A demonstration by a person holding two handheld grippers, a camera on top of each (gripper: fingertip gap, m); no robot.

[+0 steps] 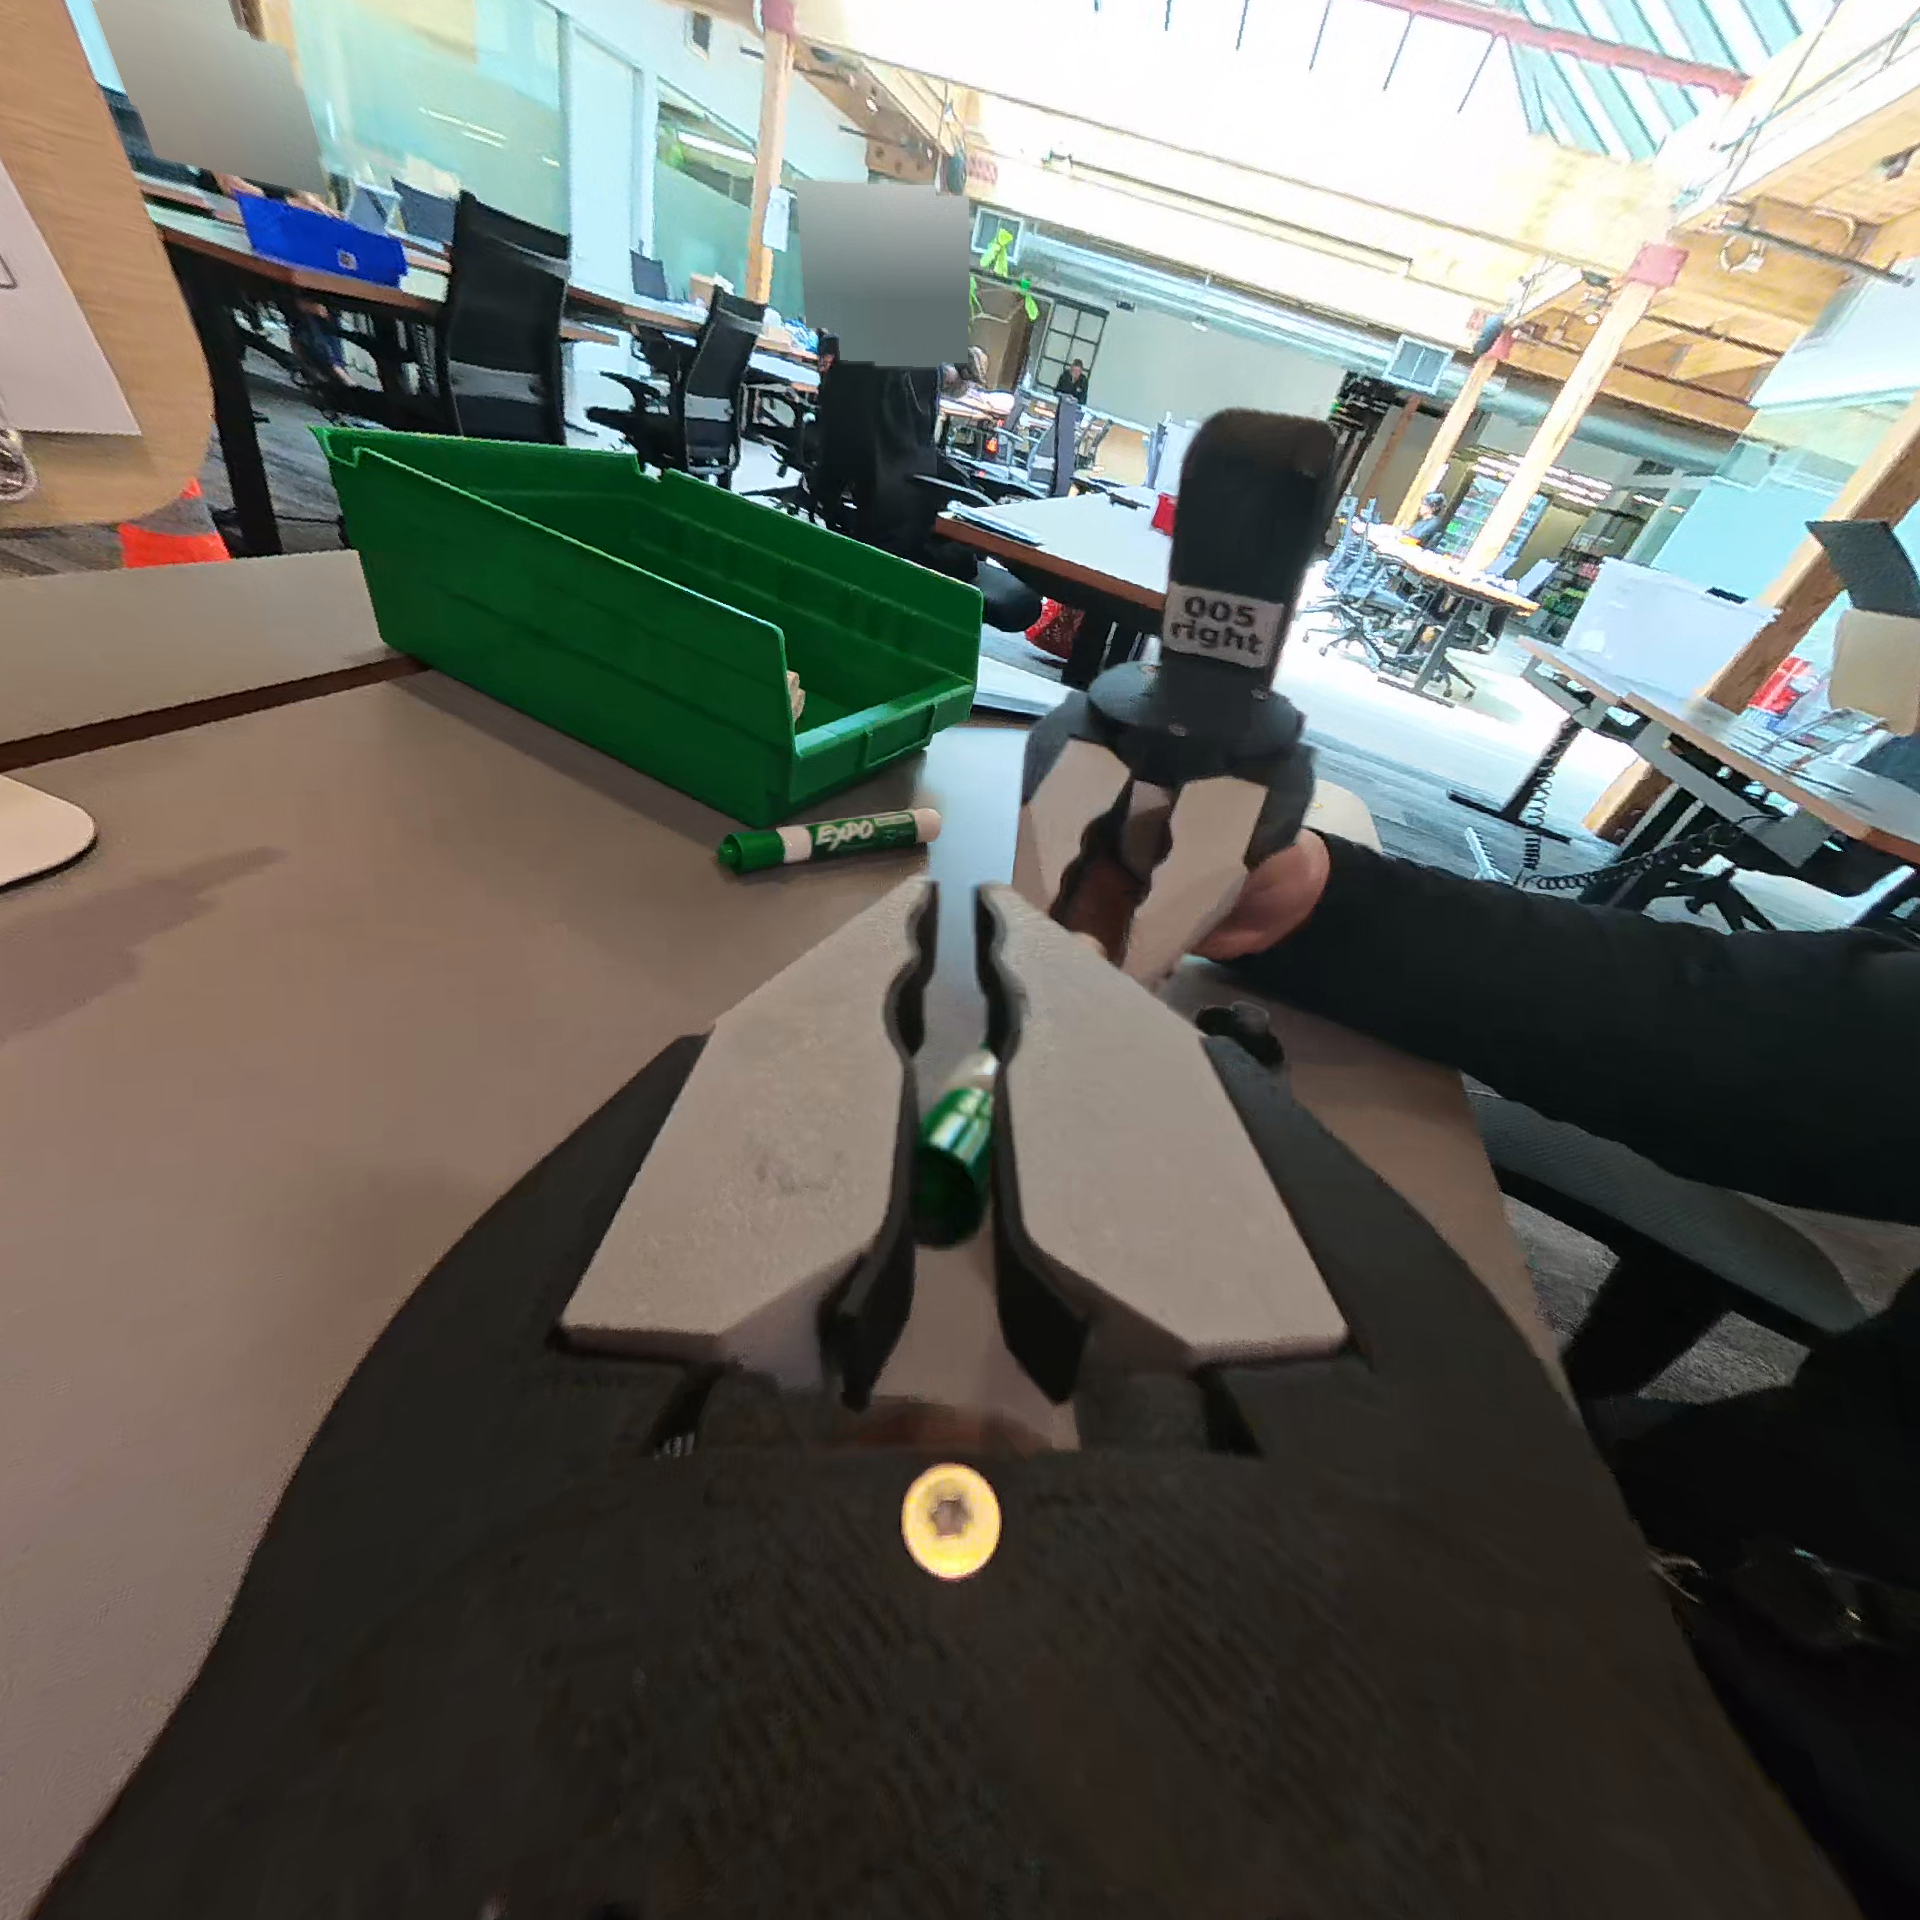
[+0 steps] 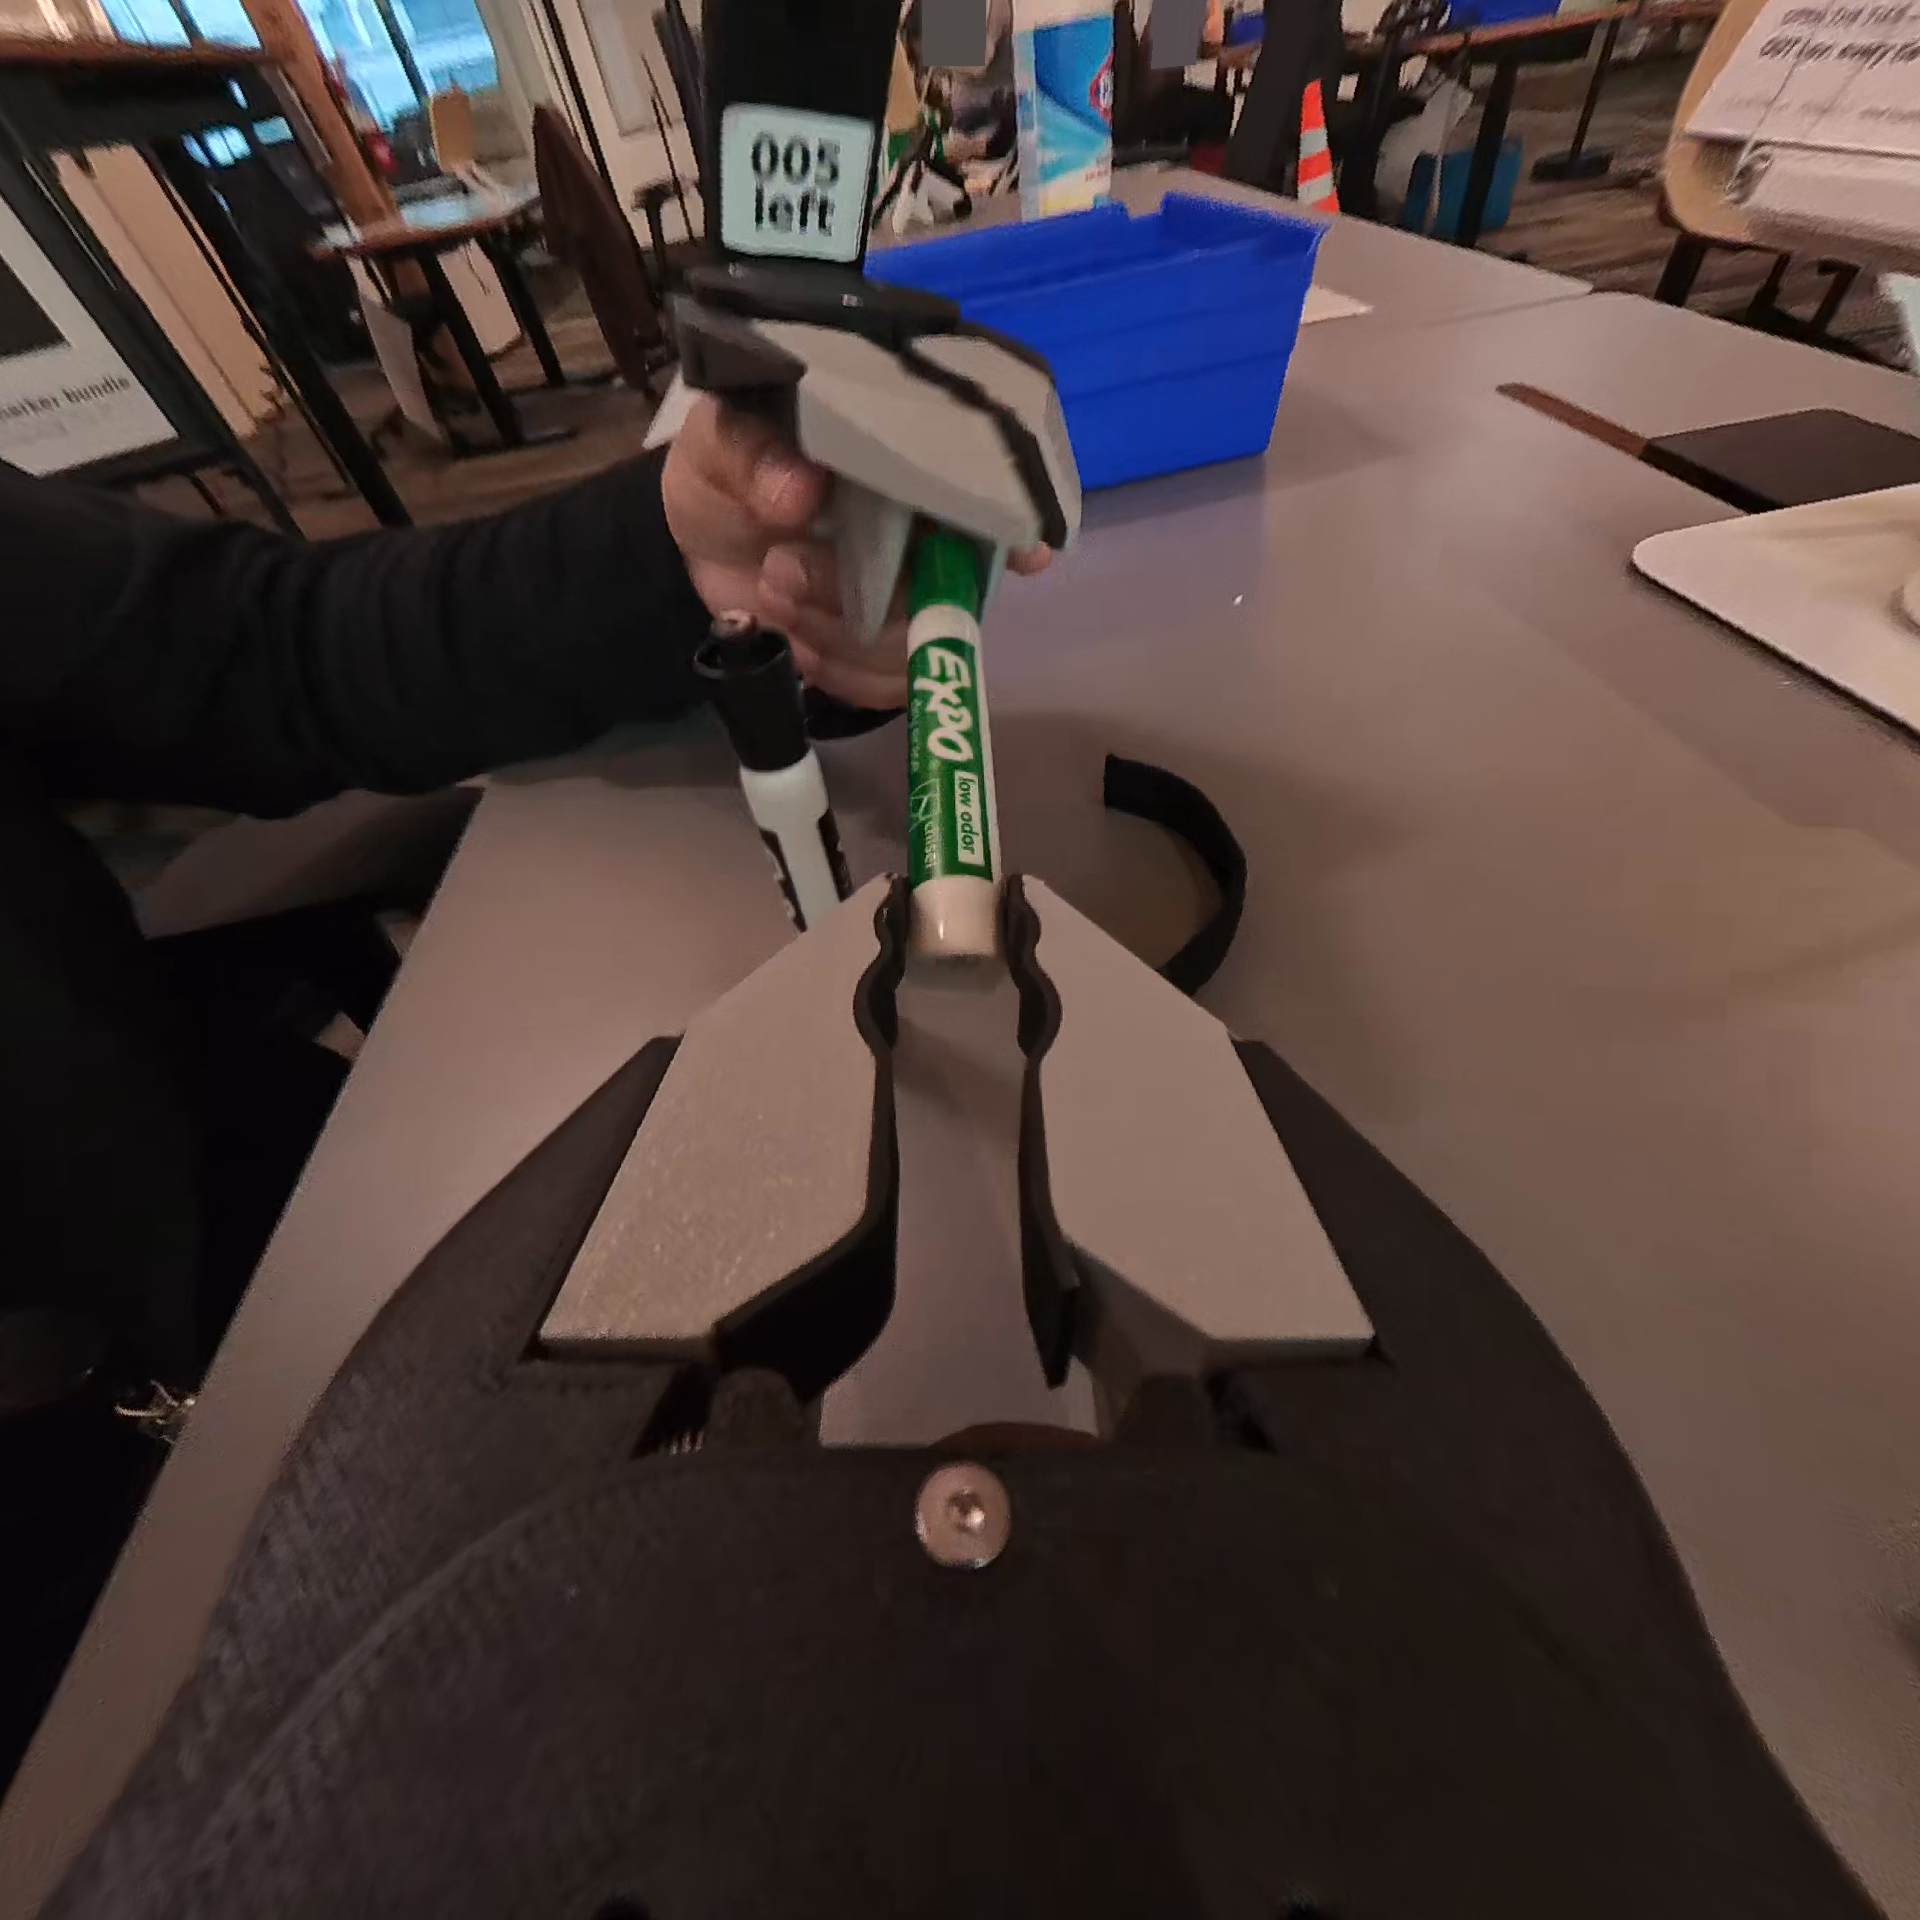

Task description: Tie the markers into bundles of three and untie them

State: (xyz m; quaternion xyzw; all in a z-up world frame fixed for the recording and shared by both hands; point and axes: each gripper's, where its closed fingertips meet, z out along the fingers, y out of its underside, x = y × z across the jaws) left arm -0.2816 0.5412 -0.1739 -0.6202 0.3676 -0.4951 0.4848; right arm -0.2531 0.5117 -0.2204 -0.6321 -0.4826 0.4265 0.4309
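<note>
The green marker [image 2: 948,727], at twelve o'clock from the right gripper [image 2: 951,914], is clamped at its barrel end there and its cap sits in the narrowed left gripper [image 2: 940,540]; it seems light, stiff, slippery, best gripped mid-barrel.

A green bin [image 1: 665,613] sits on the grey table [image 1: 312,935] at about eleven o'clock, with a blue bin [image 2: 1143,343] at one o'clock and black office chairs [image 1: 499,322] behind.

Open office w/ desks [image 1: 1049,530], black chairs [image 1: 499,312], skylight [image 1: 1195,62].
</note>
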